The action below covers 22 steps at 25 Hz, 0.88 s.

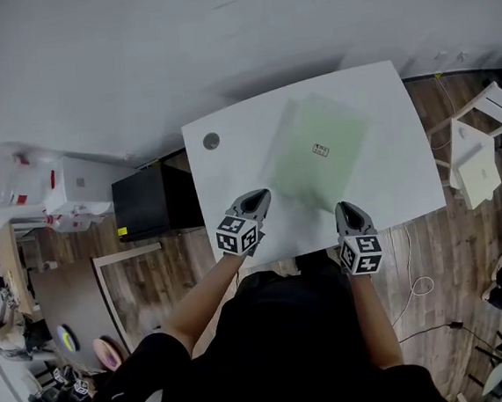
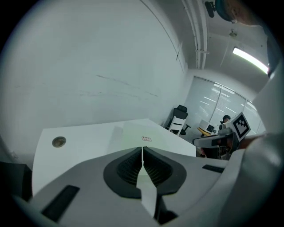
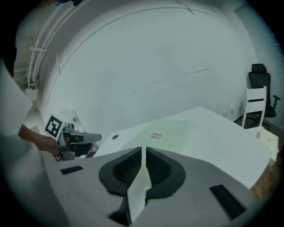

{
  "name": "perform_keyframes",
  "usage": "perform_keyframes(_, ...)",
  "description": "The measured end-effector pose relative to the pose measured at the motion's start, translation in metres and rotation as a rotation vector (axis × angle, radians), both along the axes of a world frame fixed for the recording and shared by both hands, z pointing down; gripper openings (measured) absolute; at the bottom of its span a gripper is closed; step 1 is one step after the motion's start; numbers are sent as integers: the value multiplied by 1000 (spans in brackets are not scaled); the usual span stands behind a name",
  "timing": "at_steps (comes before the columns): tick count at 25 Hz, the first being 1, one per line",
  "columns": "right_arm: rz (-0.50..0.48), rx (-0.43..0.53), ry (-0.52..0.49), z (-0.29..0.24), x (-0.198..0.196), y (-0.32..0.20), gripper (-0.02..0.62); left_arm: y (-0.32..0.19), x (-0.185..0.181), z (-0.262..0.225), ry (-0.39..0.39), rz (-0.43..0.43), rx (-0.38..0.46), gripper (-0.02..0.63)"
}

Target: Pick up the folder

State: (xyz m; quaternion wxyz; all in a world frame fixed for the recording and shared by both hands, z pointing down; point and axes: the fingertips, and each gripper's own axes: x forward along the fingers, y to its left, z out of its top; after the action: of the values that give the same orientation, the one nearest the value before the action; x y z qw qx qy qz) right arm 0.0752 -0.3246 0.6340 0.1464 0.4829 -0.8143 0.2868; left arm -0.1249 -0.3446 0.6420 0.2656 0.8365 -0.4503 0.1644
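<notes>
A pale green folder (image 1: pixel 317 149) with a small label lies flat on the white table (image 1: pixel 230 167), toward its middle and far side. It also shows in the left gripper view as the folder (image 2: pixel 144 135) and in the right gripper view as the folder (image 3: pixel 171 131). My left gripper (image 1: pixel 258 198) hovers over the table's near edge, left of the folder's near corner, its jaws shut and empty. My right gripper (image 1: pixel 349 207) hangs near the front edge, just short of the folder, also shut with nothing in it. Neither touches the folder.
A round grommet (image 1: pixel 211 141) sits in the table's left far corner. A black cabinet (image 1: pixel 149 199) stands left of the table, a white chair (image 1: pixel 476 152) at its right. A white wall lies beyond the table. Cables trail on the wooden floor at the right.
</notes>
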Motion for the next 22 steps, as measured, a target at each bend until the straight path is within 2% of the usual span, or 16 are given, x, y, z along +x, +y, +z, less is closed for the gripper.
perform_keyframes(3, -32, -72, 3, 34, 1, -11, 35, -28, -4, 21, -11, 19, -34, 26)
perform_keyframes(6, 5, -201, -98, 68, 8, -12, 42, -48, -6, 53, -8, 41, -116, 109)
perform_keyframes(7, 23, -243, -142, 78, 10, -12, 71, -53, -7, 65, -4, 58, -152, 148)
perform_keyframes(9, 49, -308, -225, 94, 11, -13, 183, -59, -6, 85, 6, 117, -222, 211)
perform_keyframes(10, 62, -334, -267, 100, 10, -14, 212, -61, -5, 93, 15, 147, -257, 251)
perform_keyframes(13, 93, -410, -360, 119, 11, -15, 270, -63, 1, 111, 87, 195, -370, 303)
perform_keyframes(16, 103, -476, -412, 134, 10, -14, 302, -61, 6, 123, 159, 222, -457, 328)
perform_keyframes(22, 107, -566, -497, 147, 0, -14, 313, -54, 6, 147, 219, 303, -620, 350)
